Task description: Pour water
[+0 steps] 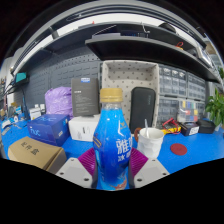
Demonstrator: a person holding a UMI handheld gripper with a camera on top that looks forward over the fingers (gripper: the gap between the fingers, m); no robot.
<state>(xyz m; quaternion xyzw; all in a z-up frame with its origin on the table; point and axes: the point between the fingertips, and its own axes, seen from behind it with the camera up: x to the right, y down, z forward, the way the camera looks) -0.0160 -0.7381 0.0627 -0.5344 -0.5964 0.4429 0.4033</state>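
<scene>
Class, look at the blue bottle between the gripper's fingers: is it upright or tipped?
Upright. The bottle stands vertical with its cap on top, held between the gripper fingers.

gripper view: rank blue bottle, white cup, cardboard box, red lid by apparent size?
1. Blue bottle, held between the fingers of the claw; it is nearest the camera, so it looks biggest.
2. Cardboard box.
3. White cup; close to the box, ranking unsure.
4. Red lid, smallest.
</scene>
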